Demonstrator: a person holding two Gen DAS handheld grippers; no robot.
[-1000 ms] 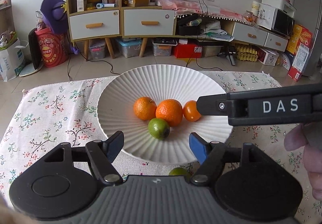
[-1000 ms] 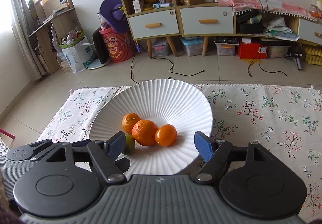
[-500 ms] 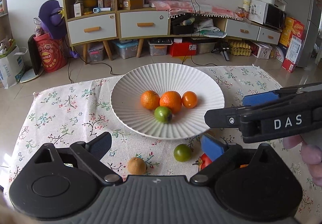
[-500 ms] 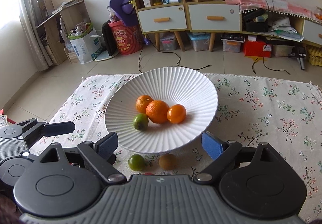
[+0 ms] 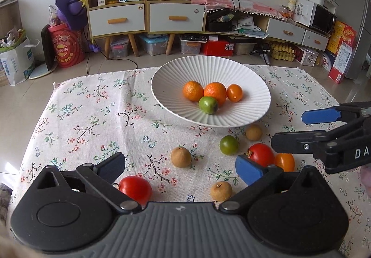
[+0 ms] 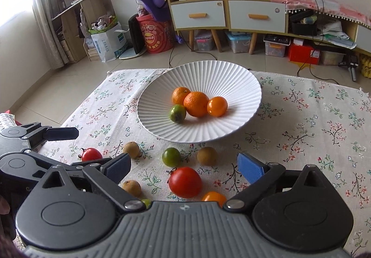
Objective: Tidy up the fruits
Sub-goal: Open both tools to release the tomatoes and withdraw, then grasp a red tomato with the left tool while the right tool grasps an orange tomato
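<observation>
Both grippers, left gripper and right gripper, hover with jaws opening wide, nothing pinched between them. Beneath lie loose red tomatoes, brown longans and a green fruit; beyond, the white ribbed plate holds oranges on the floral tablecloth.

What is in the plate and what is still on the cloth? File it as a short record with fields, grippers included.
plate: white, ribbed; holds three orange fruits and one green fruit
cloth: floral; two red tomatoes, three brown fruits, one green fruit, one orange fruit loose in front of the plate
left gripper: jaws opening, nothing between
right gripper: jaws opening, nothing gripped
</observation>
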